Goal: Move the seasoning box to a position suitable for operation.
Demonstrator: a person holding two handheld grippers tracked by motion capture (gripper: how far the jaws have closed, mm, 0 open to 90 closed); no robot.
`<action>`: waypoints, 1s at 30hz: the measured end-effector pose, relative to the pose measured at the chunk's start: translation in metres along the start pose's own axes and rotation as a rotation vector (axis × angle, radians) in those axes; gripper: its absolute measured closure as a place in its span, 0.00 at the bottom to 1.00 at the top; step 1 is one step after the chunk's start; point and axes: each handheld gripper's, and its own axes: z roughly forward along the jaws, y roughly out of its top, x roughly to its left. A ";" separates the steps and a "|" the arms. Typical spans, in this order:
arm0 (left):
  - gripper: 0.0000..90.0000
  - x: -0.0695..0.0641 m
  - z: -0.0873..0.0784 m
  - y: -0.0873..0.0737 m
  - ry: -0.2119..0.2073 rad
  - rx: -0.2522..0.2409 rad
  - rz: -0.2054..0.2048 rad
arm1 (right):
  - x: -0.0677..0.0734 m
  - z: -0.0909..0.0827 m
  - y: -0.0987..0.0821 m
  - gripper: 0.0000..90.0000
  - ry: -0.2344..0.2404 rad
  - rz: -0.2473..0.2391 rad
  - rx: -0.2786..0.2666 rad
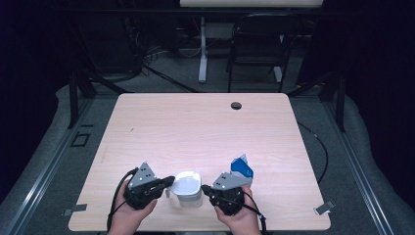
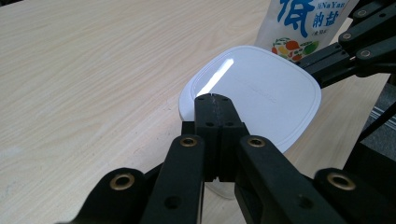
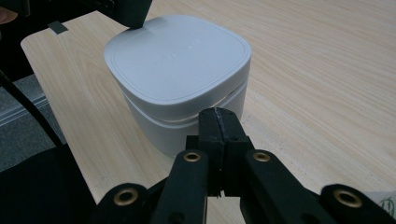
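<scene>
Sitting near the front edge of the wooden table (image 1: 195, 127), the white lidded container (image 1: 188, 188) is standing between both grippers. The left gripper (image 1: 169, 181) and the right gripper (image 1: 204, 188) are keeping their jaws pressed together, empty, each tip just beside the container. A blue-and-white pouch (image 1: 242, 169) is standing behind the right gripper.

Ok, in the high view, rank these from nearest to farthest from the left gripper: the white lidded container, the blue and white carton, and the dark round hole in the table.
From the left gripper:
1. White lidded container, right beside its tips, between the two grippers.
2. Blue and white carton, farther right, behind the right gripper.
3. Dark round hole, near the table's far edge.
</scene>
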 end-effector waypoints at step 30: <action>0.93 0.008 -0.016 -0.009 -0.006 -0.015 -0.023 | 0.003 0.000 0.005 1.00 0.006 -0.015 -0.019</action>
